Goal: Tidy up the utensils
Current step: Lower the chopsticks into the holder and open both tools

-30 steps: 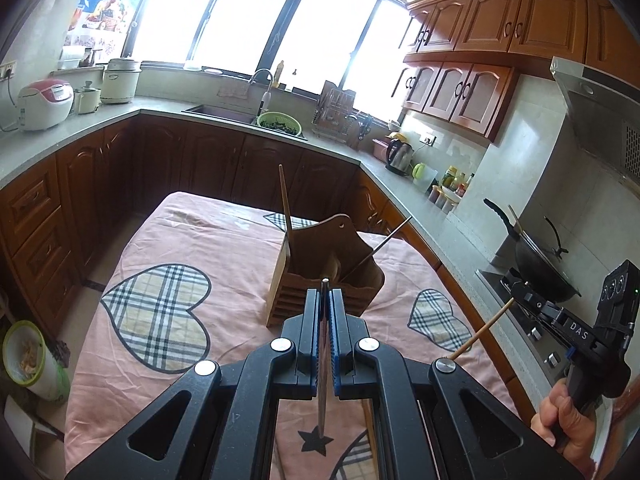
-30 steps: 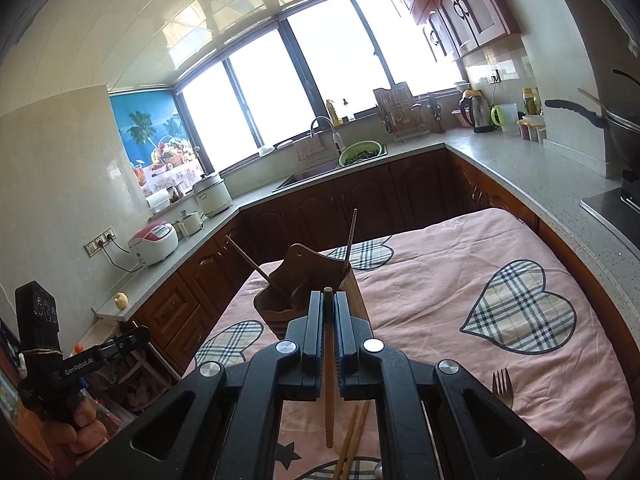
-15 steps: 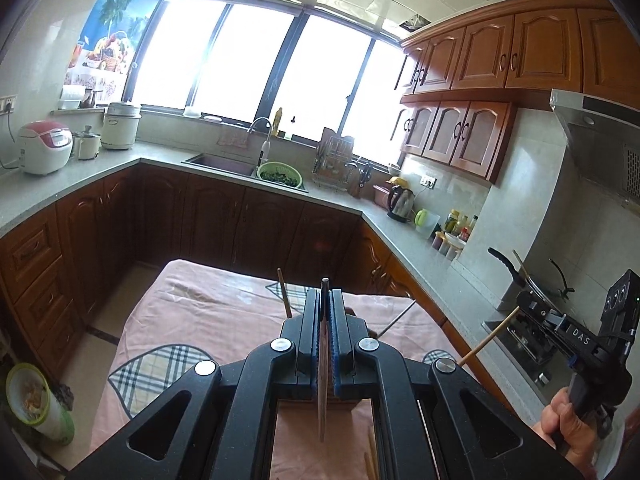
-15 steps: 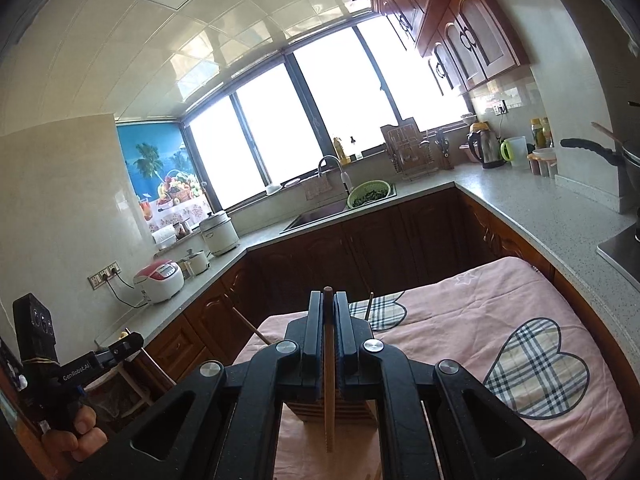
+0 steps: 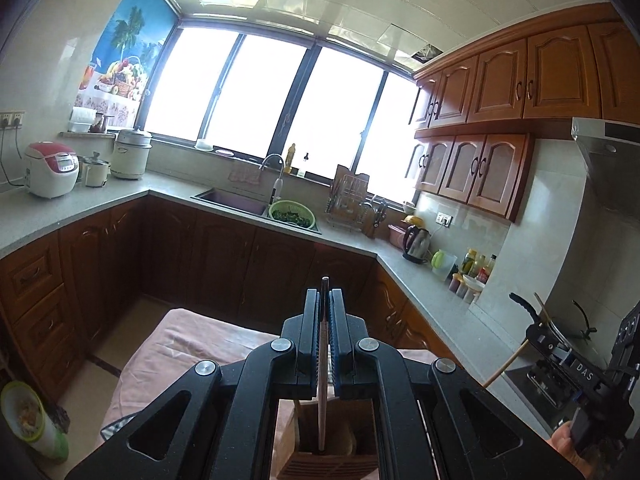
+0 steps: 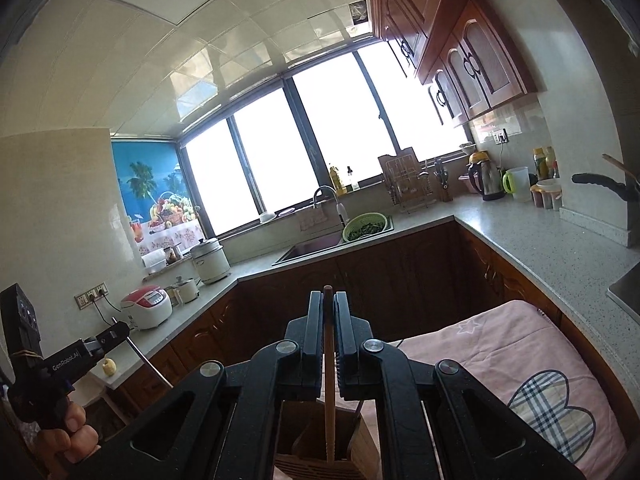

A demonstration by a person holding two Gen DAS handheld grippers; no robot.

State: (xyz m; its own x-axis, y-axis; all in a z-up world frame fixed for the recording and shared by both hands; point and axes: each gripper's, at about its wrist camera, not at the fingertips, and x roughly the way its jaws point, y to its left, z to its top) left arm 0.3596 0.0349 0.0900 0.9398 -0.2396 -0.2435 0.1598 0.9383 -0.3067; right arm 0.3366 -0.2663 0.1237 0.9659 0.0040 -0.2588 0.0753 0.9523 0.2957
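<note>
My left gripper (image 5: pixel 324 300) is shut on a thin dark-tipped chopstick (image 5: pixel 322 380) that hangs straight down, its lower end inside the wooden utensil holder (image 5: pixel 326 458) directly below. My right gripper (image 6: pixel 328 302) is shut on a light wooden chopstick (image 6: pixel 329 396) whose lower end also reaches into the wooden holder (image 6: pixel 324 462). Each gripper shows in the other's view: the right one (image 5: pixel 538 334) at the far right, the left one (image 6: pixel 116 334) at the far left, each with its stick slanting down.
The holder stands on a table with a pink cloth (image 6: pixel 500 352) with plaid hearts. Wooden cabinets and a grey counter (image 5: pixel 352 236) wrap around it, with a sink, a green colander (image 5: pixel 291 214), a kettle and a wok (image 5: pixel 560 332) on the stove at right.
Both grippers have tilted upward and come over the holder, so the table has dropped out of view. Both chopsticks now hang with their lower ends inside the holder.
</note>
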